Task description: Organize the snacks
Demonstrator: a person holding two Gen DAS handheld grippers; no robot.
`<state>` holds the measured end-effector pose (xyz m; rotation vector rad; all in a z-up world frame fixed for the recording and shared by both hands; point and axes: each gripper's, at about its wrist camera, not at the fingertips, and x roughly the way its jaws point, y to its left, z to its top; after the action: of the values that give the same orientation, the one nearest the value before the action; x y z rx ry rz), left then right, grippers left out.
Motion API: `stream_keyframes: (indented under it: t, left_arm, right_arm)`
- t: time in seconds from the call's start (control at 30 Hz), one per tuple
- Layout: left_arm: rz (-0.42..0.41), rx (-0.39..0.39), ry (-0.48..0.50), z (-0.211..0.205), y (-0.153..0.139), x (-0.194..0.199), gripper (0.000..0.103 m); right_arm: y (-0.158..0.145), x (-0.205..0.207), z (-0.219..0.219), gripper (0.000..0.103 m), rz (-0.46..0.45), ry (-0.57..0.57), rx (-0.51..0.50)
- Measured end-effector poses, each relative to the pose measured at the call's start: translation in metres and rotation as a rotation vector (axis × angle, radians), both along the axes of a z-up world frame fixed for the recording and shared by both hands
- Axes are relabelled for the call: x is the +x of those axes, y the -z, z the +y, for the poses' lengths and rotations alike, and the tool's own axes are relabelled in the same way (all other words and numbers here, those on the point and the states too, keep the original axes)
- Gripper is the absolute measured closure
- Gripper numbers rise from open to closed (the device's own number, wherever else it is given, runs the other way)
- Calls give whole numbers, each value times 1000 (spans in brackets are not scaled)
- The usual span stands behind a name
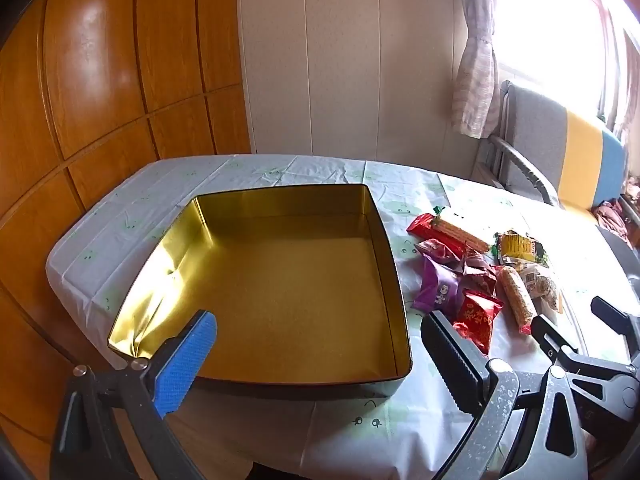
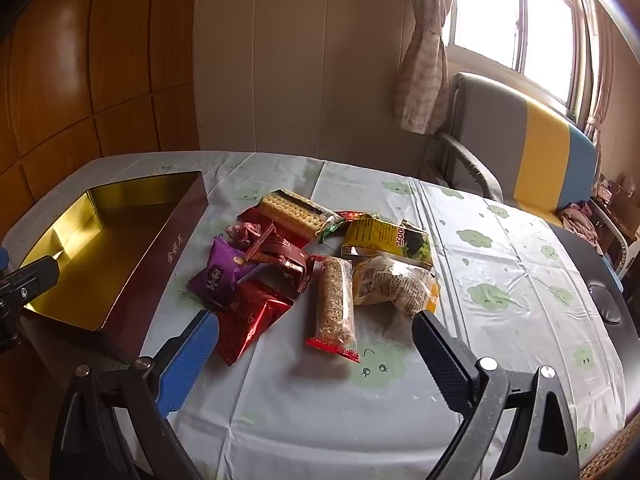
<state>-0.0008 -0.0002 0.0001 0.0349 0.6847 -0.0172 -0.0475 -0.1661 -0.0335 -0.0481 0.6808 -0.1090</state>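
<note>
One square tin [image 1: 280, 280] with a gold interior and dark maroon outer walls sits on the table [image 1: 280, 172], which wears a white cloth printed with pale green smiling clouds. The tin holds nothing. Gold script runs along its outer wall in the right wrist view [image 2: 172, 254], too small to read.

All the snacks lie in one loose heap on the cloth just to the right of the tin, none inside it. Counted from the right wrist view:
- one clear pack of square crackers [image 2: 294, 210], farthest from the camera;
- one yellow packet [image 2: 380, 236] bearing the figures "100";
- one purple sachet [image 2: 220, 280] with a cartoon figure, nearest the tin;
- one large shiny red sachet [image 2: 252, 320] with gold characters, in front of the purple one;
- several small dark red wrapped pieces [image 2: 280, 252] between the crackers and the purple sachet, overlapping so the exact count is unclear;
- one long clear-wrapped puffed grain bar [image 2: 335, 304] with red ends;
- one pale printed bag [image 2: 394, 286] beside the bar, on the side away from the tin.

The left gripper [image 1: 320, 344] hangs over the tin's near edge, jaws spread wide, nothing between them. The right gripper [image 2: 316, 344] hangs in front of the heap, jaws likewise spread wide and empty, the grain bar's near end lying between its fingers on the cloth, untouched.
</note>
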Motion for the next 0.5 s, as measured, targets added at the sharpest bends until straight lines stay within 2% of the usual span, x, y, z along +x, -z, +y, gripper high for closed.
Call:
stream_keyframes:
  t: [0.1,0.2,0.5]
  left_arm:
    - [-9,9,-1,-3,-1,-3,0]
    - [6,-24,-7,5,1,1,0]
    - [14,3,-5,3,2,2,0]
  right_arm:
    - [-2,2,1,4,16,1,-10]
    - [-5,4,1,4,21,4,-15]
    - [-7,3,-5,4,10,6,-16]
